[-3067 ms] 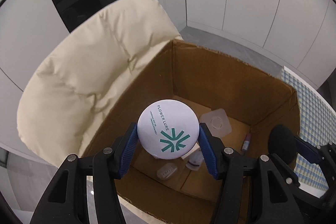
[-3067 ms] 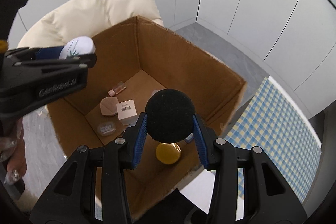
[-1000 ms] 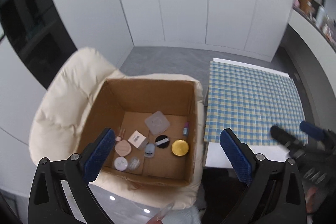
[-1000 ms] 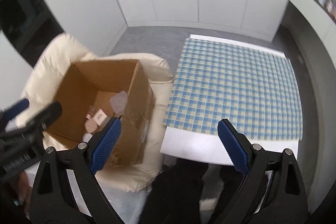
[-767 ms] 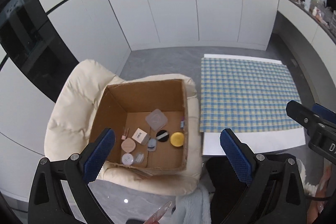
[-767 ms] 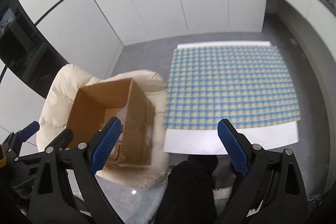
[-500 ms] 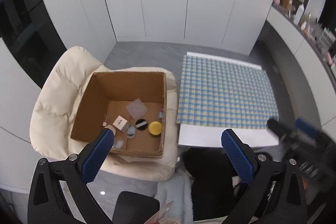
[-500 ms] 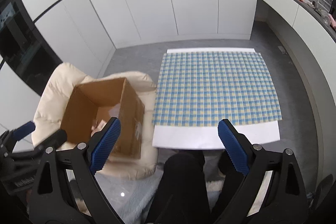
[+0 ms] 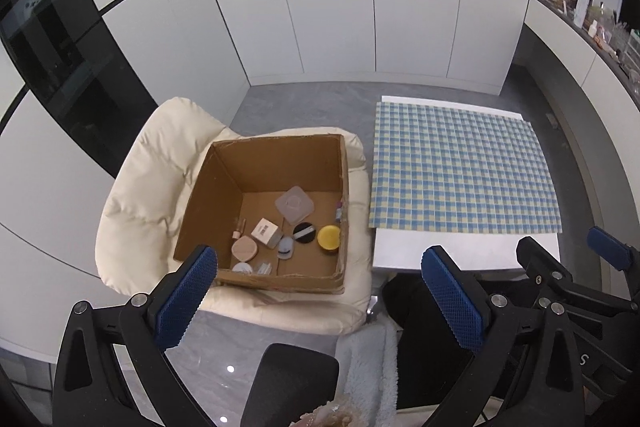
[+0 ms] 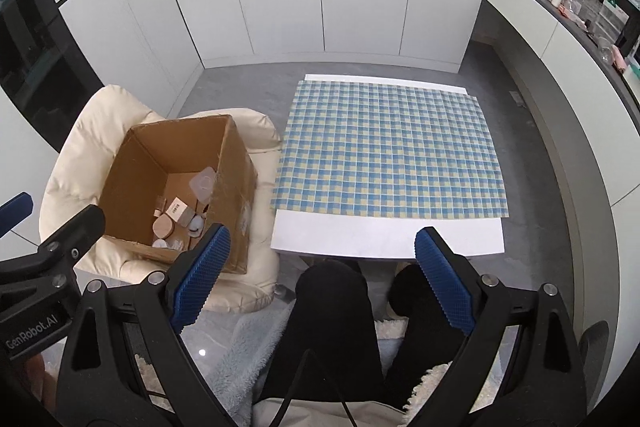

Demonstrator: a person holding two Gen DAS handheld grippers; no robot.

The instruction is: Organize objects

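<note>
both grippers empty, table bare, items in box

left gripper [image 9: 318, 287] jaws wide apart, nothing between them. right gripper [image 10: 320, 267] same, jaws spread, empty. both are held high, looking down on the whole scene.

box [image 9: 208, 201] sits on a cream chair [image 9: 136, 187], just left of the table [image 10: 384, 233]. inside on the box floor: clear lid [image 9: 294, 203], small carton [image 9: 265, 231], yellow jar [image 9: 329, 237], black puff [image 9: 304, 231], beige compact [image 9: 244, 249], plus a few small bits too tiny to tell. checked cloth [image 10: 388, 151] covers most of the table, nothing on it. person's dark legs [image 10: 340, 327] are below the table's near edge.

step judged: between placements or at the end; no loose item is visible outside the box, so sorting looks about finished. can't tell if anything is off-frame.

next move, if any: needs a new target first. none on the cloth, so either hold position or go back down to the box. a reach in means coming over the box's tall walls with jaws open, then picking among closely packed small things.
</note>
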